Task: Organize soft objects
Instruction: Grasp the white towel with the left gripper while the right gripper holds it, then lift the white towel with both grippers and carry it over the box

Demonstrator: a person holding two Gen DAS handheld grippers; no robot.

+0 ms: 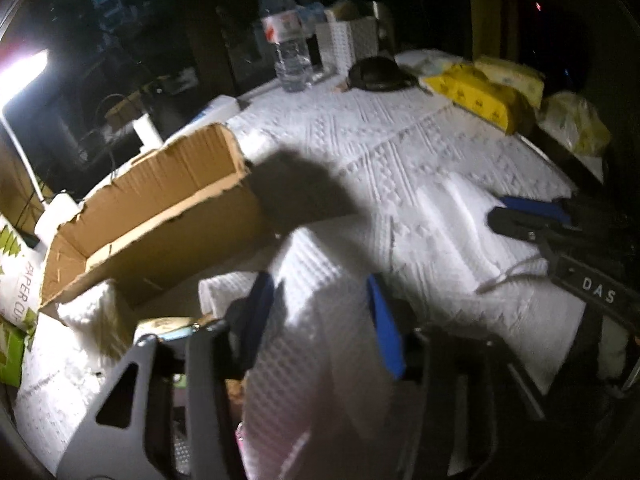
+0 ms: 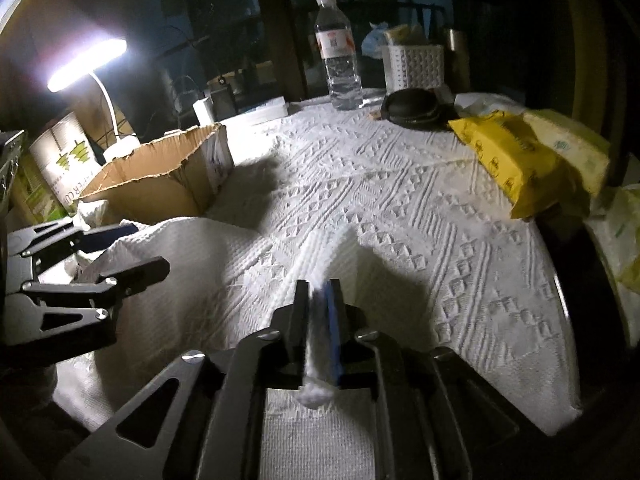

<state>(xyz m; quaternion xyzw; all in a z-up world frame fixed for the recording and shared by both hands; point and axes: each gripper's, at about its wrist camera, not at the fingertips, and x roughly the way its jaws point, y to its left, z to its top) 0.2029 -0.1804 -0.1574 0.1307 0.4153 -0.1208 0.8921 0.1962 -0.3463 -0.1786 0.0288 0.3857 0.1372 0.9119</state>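
Note:
A white waffle-textured towel (image 2: 208, 264) lies over the near part of the table, on a white patterned tablecloth (image 2: 400, 208). My right gripper (image 2: 319, 292) is shut on a raised fold of the towel, pinched between its blue pads. In the left wrist view the towel (image 1: 316, 320) runs between the spread fingers of my left gripper (image 1: 320, 304), which is open over it. The right gripper (image 1: 520, 216) shows at the right of that view, and the left gripper (image 2: 132, 252) at the left of the right wrist view.
An open torn cardboard box (image 2: 160, 176) stands left of the towel. Behind are a lit desk lamp (image 2: 86, 64), a water bottle (image 2: 340, 52), a white basket (image 2: 414, 66) and a black pouch (image 2: 412, 110). Yellow tissue packs (image 2: 516, 160) lie at the right edge.

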